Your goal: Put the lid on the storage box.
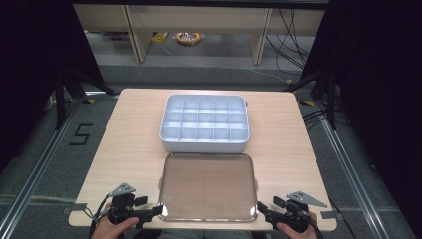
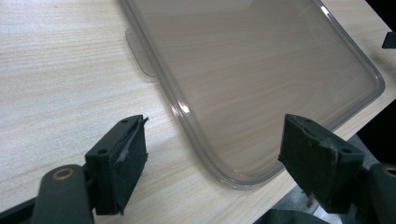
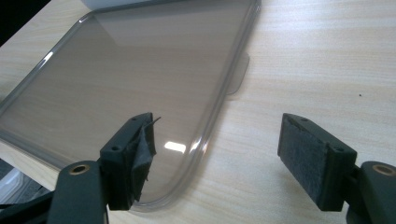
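Note:
A clear plastic lid [image 1: 207, 186] lies flat on the near half of the wooden table [image 1: 129, 144]. Behind it stands a white box [image 1: 204, 124] divided into several empty compartments. My left gripper [image 1: 158, 211] is open at the lid's near left corner; in the left gripper view that corner [image 2: 233, 179] lies between the jaws without touching them. My right gripper [image 1: 261, 208] is open at the near right corner, and the lid's edge [image 3: 205, 140] runs between its jaws, apart from both pads. Nothing is held.
The table's near edge [image 1: 199, 225] runs just under both grippers. A small tab [image 2: 140, 51] sticks out from the lid's left side, another tab [image 3: 238, 74] from its right side. Bare tabletop lies to both sides of the box.

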